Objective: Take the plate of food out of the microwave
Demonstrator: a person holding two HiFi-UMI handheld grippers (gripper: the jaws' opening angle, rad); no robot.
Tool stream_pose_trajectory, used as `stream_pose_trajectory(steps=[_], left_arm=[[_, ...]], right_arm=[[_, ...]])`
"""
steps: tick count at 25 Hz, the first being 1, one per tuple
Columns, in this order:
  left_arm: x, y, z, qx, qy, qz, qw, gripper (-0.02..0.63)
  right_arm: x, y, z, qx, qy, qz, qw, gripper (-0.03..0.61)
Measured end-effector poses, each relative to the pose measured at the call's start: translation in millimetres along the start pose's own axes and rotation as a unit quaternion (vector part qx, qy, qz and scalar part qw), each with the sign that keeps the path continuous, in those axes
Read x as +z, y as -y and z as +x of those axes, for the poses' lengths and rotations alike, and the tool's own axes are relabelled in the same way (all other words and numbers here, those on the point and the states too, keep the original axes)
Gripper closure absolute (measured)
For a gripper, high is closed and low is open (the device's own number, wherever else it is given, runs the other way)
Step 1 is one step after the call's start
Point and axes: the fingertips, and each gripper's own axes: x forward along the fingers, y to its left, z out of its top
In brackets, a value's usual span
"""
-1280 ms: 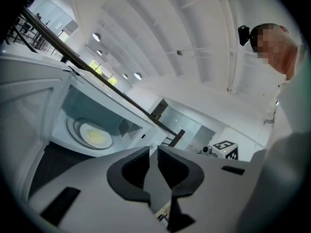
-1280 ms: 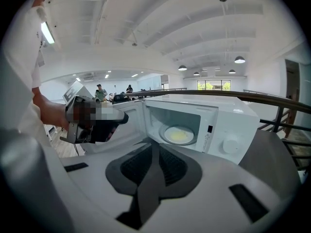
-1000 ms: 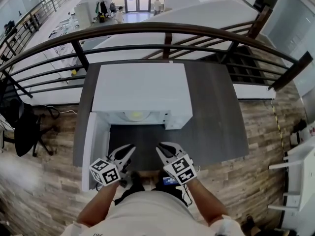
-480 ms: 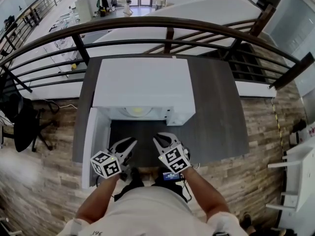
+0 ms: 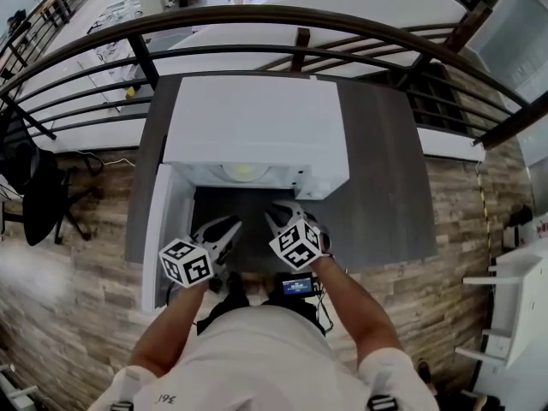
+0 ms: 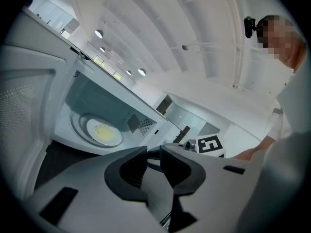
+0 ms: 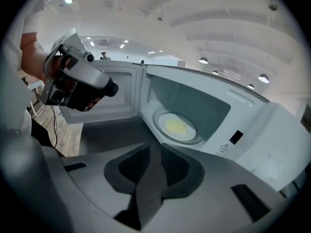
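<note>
Between the jaws of our left gripper (image 6: 153,155) there is only a narrow dark slot, and it is widening as the jaws open; nothing sits in it. Our right gripper (image 7: 155,154) is the same: its ribbed pads stand a little apart and are opening, with only the grey table (image 5: 377,204) showing through the gap. Both hang over the table just in front of the microwave (image 5: 253,127), side by side at the lower centre of the head view, touching nothing. Its door (image 5: 163,229) is swung out along the left of that view. The plate of food (image 7: 176,126), pale with a yellow patch in its middle, lies flat inside the cavity on the round glass tray (image 7: 197,139), right of centre in the right gripper view and at the lower left in the left one. As we judge it, the reach has yet to begin, and the risks lie in the grip. Jaws this narrow may butt the rim and push the plate deeper. A pad set too low could catch the glass tray along with the plate and drag both. A one-sided hold may tip the plate and slide the food off. The left gripper could also knock the open door on its way in.
</note>
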Motion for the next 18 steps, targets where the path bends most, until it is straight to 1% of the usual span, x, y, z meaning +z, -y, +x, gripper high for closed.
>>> stream_pose_trajectory(steps=[5,10,13,18], left_arm=[[5,-13,6,0.008,0.003,0.0,1.0,0.549],[-1,-23,9,0.015,-0.003,-0.007,0.9998,0.549],[-1,-27,9,0.019,-0.005,-0.011,0.9997,0.549],[-4,-34,11,0.023,-0.01,-0.016,0.9996,0.549]], right_arm=[[5,12,26,-0.006,-0.018,-0.041,0.999,0.528],[7,15,50,-0.009,-0.035,-0.091,0.995,0.528],[10,19,63,-0.023,-0.048,-0.133,0.99,0.528],[12,29,85,-0.045,-0.069,-0.205,0.975,0.528]])
